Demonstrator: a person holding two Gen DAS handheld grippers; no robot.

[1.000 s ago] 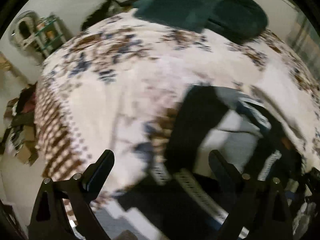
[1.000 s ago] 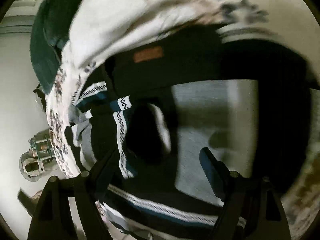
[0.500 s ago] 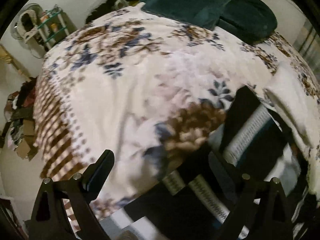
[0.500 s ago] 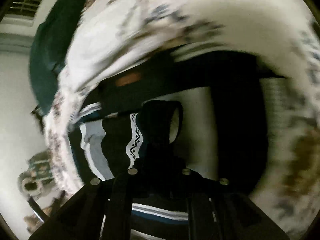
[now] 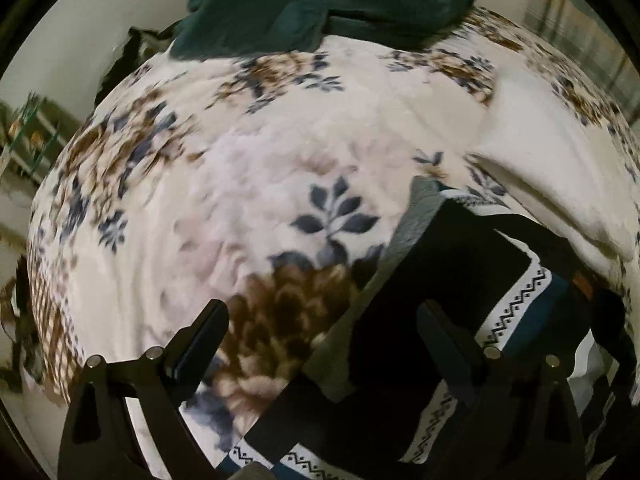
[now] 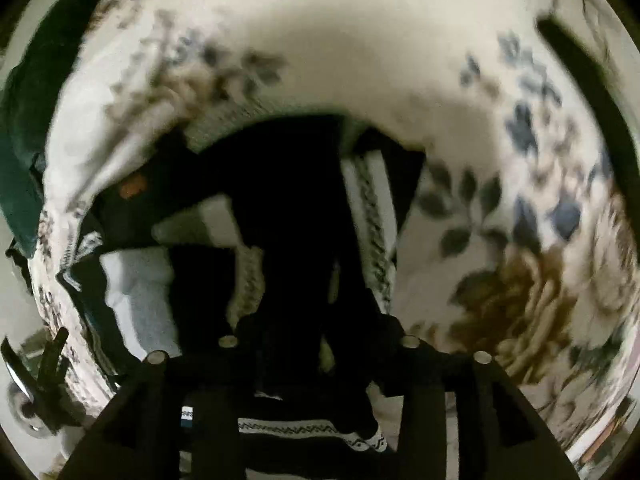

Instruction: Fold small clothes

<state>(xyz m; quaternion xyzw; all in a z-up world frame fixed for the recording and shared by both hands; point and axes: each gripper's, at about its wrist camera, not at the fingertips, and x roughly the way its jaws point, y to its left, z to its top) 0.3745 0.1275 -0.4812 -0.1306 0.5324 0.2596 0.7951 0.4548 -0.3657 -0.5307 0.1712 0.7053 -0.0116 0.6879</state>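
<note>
A small dark garment with white zigzag bands and grey panels lies on a floral blanket, at the lower right of the left wrist view. My left gripper is open and empty, its right finger over the garment's edge. In the right wrist view the garment fills the centre. My right gripper is shut on a fold of the dark fabric, which is lifted and draped over its fingers.
A dark green blanket is heaped at the bed's far end. A cream cloth lies right of the garment. A shelf stands by the wall at left, beyond the bed edge.
My right gripper closed on the garment and pulled a fold toward the right. The left gripper stayed open and shifted so the garment sits lower right in its view.
</note>
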